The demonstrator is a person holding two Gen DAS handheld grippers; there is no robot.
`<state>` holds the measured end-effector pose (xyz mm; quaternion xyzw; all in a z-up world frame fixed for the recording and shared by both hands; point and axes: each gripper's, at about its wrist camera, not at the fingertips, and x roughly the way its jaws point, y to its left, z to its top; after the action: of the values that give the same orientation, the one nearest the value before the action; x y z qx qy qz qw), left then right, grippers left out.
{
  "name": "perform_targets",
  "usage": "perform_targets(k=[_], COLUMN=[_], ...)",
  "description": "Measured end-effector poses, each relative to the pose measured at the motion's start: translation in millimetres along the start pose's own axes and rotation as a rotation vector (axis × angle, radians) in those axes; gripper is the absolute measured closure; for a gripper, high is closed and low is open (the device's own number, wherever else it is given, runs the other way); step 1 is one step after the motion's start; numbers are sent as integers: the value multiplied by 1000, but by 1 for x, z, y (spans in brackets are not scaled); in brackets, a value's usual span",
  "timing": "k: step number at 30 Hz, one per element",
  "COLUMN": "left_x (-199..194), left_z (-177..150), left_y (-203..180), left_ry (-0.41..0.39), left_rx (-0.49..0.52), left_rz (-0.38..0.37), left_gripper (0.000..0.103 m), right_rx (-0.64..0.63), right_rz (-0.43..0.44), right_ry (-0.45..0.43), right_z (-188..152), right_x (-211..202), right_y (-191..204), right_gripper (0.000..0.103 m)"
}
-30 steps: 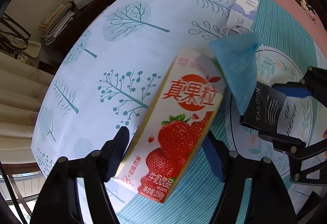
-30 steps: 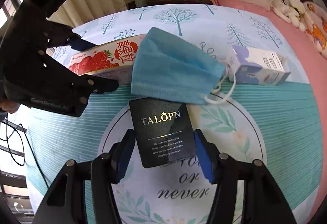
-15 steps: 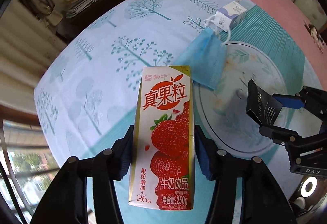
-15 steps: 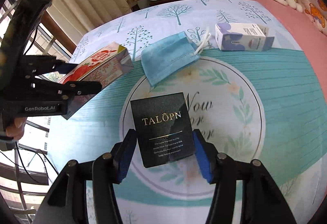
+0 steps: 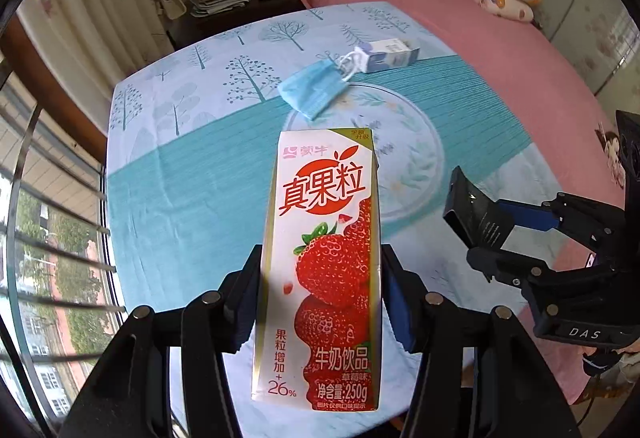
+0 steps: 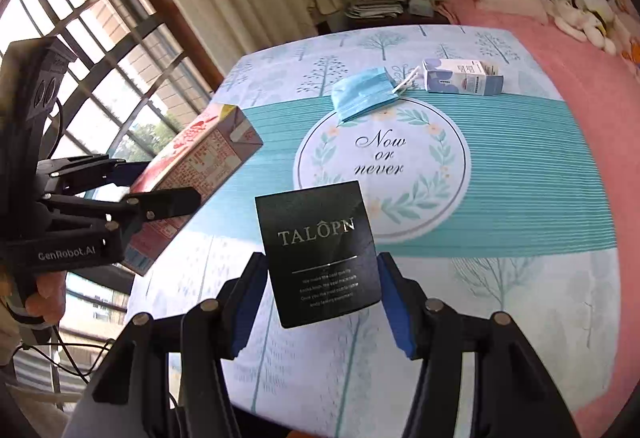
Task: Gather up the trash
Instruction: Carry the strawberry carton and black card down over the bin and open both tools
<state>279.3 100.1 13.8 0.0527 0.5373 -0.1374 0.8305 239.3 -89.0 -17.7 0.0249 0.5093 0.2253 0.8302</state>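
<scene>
**A:** Your left tongs [image 5: 320,302] are pinching the strawberry milk carton [image 5: 324,258] across its narrow sides, low on the body, so the printed face looks straight up at the camera. Why grip it there?

**B:** I'd guess because the flat sides give the pads [image 5: 394,302] square contact, and most of the carton sticks out ahead of the tongs, clear of the bed [image 5: 192,198], so you can tip it out easily.

**A:** And your right tongs [image 6: 320,302]?

**B:** Clamped on the black TALOPN box [image 6: 320,254] by its two edges, label up, also lifted off the bed. From the left view that box [image 5: 476,218] sits off to the right of your carton, apart from it, so the two loads won't knock together.

**A:** What's left?

**B:** Well ahead of both tongs, lying on the bedspread: the blue face mask [image 6: 362,92] and, just to its right, the small white-and-purple carton [image 6: 460,78]. The mask's ear loops reach toward that carton; I can't tell if they touch.

**A:** So both your hands are full.

**B:** Yes. No bin shows in either view, so you'll likely have to unload somewhere out of frame before coming back for those two. The mask is limp, so pinch it at a fold.
</scene>
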Motion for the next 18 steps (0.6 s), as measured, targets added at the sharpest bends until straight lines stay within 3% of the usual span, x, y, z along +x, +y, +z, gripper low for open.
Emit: perform_targets(k=[10, 18], left_x=[-42, -51], left_z=[-98, -161], left_y=[-98, -143], left_ry=[-44, 9], left_rx=[-126, -171], left_rz=[28, 39], left_gripper=[50, 50], right_rx=[-126, -105], right_rz=[93, 143], right_ry=[0, 88], right_z=[-81, -149], right_x=[-70, -89], right_y=[-8, -17], right_gripper=[47, 47])
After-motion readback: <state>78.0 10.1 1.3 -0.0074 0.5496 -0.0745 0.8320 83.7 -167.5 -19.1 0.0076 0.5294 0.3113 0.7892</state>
